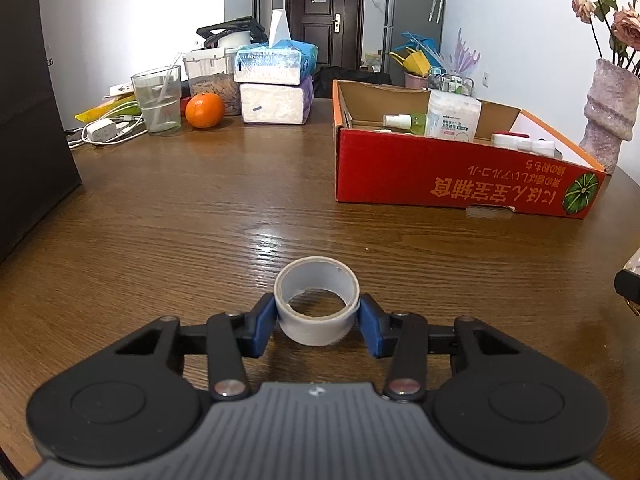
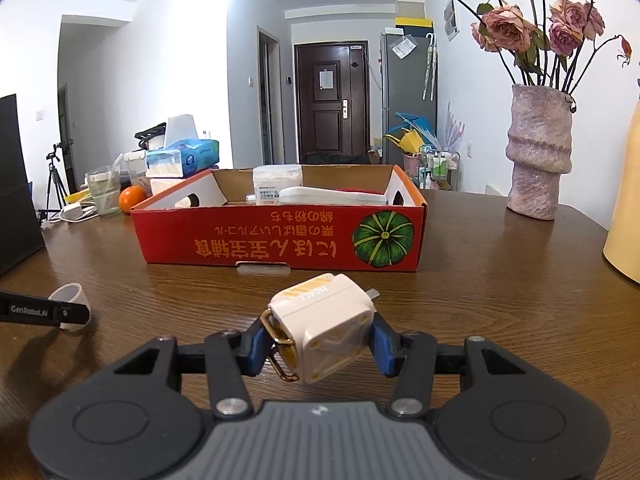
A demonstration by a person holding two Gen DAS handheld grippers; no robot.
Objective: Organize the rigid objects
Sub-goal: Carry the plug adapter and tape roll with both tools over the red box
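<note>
A white roll of tape (image 1: 316, 300) stands on the wooden table (image 1: 200, 220), and my left gripper (image 1: 317, 320) is shut on it, blue pads pressing both sides. In the right wrist view the same tape roll (image 2: 72, 300) shows at the left with a black finger across it. My right gripper (image 2: 318, 346) is shut on a white charger plug (image 2: 324, 332) with yellow stripes and a gold ring, held just above the table. Ahead stands the red cardboard box (image 2: 280, 240), also seen as the red box (image 1: 440, 172) to the right in the left wrist view, holding bottles and a white pack.
At the back left are a glass (image 1: 157, 100), an orange (image 1: 205, 110), tissue packs (image 1: 274, 92) and a charger with cables (image 1: 102, 130). A pink vase (image 2: 538, 152) with flowers stands at the right. A black panel (image 1: 28, 120) borders the left edge.
</note>
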